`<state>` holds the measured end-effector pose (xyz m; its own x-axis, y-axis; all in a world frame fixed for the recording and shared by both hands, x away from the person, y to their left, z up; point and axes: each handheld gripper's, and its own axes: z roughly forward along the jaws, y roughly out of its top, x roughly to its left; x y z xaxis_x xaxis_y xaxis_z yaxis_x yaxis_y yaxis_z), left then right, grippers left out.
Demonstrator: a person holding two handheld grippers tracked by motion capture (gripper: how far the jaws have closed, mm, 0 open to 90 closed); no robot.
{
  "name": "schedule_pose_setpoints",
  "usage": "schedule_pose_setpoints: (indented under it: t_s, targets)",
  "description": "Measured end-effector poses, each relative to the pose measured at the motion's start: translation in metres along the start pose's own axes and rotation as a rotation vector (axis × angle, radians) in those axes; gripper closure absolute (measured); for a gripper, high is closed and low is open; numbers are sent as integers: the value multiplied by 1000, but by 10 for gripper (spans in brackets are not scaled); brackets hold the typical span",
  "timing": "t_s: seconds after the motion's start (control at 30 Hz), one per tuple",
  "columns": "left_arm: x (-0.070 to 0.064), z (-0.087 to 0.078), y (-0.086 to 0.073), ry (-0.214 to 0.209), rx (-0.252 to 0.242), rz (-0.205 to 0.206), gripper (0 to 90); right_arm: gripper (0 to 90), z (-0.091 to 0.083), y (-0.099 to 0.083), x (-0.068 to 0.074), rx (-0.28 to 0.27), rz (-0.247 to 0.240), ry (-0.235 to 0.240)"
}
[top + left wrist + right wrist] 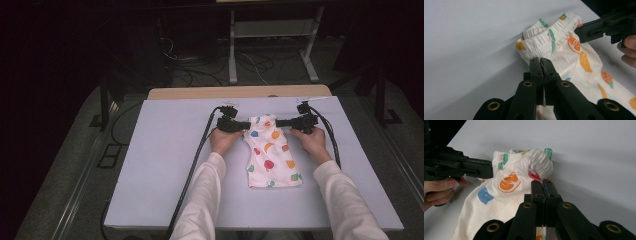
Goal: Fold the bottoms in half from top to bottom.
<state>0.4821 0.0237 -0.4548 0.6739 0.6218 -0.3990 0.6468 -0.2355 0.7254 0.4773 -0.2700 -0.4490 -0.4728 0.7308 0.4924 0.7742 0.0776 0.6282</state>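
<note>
White fruit-print shorts (272, 155) lie flat, left claw (244, 125) and right claw (278, 123) each clamped on the waistband.

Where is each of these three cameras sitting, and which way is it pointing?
High view: above the person's side, looking forward and down on the grey table; both sleeved forearms and hands enter from below.
Left gripper view: rides the left gripper, looking along its shut jaws at the white fruit-print cloth shorts.
Right gripper view: rides the right gripper, jaws shut on the opposite waistband end.
Both gripper views also show the other gripper and fingers.
</note>
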Motion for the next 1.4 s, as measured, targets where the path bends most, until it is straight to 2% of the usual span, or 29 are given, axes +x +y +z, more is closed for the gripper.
schedule_pose_setpoints:
  t_s: [0.2,0.33,0.8,0.97,1.4]
  targets:
    - [-4,-4,-3,-25,-28,-15,885,877,-8,-4,5,-7,-32,-11]
    - [-8,-5,-3,-36,-39,-21,886,876,-11,-8,9,2,-86,-44]
    - [-18,-25,-1,-72,-77,-23,886,876,-30,-13,13,-75,-53,21]
    - [-21,-29,-1,-76,-73,-22,886,876,-31,-14,18,-76,-66,19]
    - [-30,-40,-3,-99,-74,-9,886,876,-39,-17,23,-76,-69,59]
